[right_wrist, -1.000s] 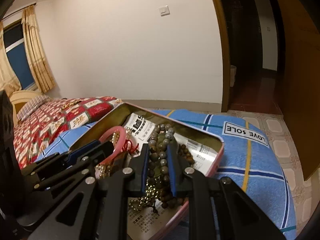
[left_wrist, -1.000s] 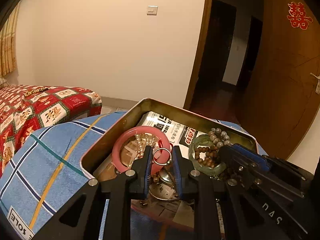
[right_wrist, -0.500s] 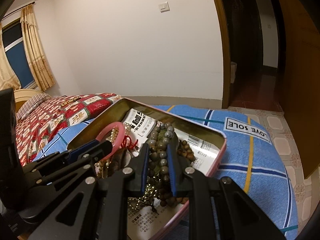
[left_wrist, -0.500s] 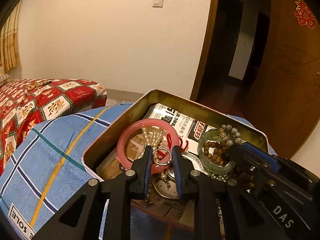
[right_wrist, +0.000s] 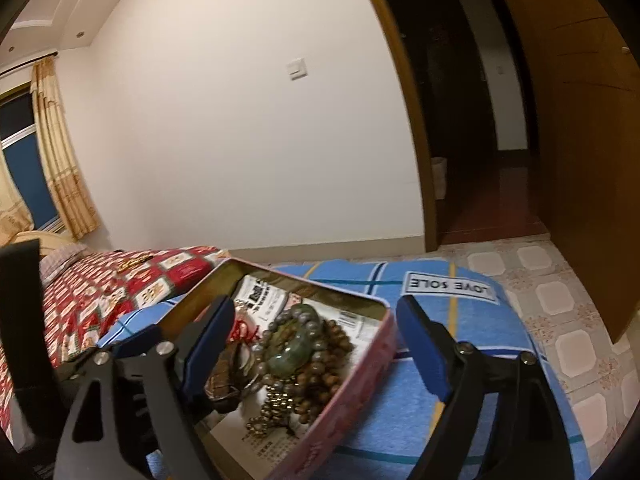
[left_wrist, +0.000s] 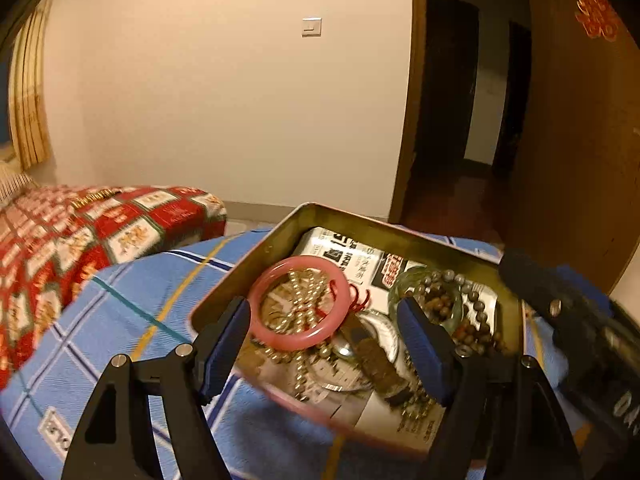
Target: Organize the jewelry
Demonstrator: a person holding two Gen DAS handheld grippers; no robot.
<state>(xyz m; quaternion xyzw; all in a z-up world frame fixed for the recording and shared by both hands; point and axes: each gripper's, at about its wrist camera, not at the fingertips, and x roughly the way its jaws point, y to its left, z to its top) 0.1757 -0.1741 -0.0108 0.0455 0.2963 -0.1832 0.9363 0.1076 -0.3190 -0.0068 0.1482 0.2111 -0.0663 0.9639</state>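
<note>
Standing wide apart after just springing open, the blue-padded jaws of the left gripper [left_wrist: 324, 344] and the right gripper [right_wrist: 316, 344] hold nothing; no pad touches any piece. Both hover at the near edge of the pink rectangular metal tin [left_wrist: 224, 280], which rests on a blue plaid cushion [left_wrist: 132, 300]. Inside the tin, on printed paper lining [left_wrist: 352, 252], a pink round bangle [left_wrist: 264, 292] lies at the near left over a pale bead strand [left_wrist: 300, 288]. A green jade bangle [right_wrist: 292, 354] lies to the right, ringed by brown wooden prayer beads [right_wrist: 328, 360]. A red patterned bedspread [left_wrist: 80, 232] lies beyond to the left.

Judgement: the release step appears complete, with the pieces loosely tangled. For a sound next pick, lift both grippers clear, select one item, and close across its rim rather than into the heap, so neighbouring strands are not dragged out.
</note>
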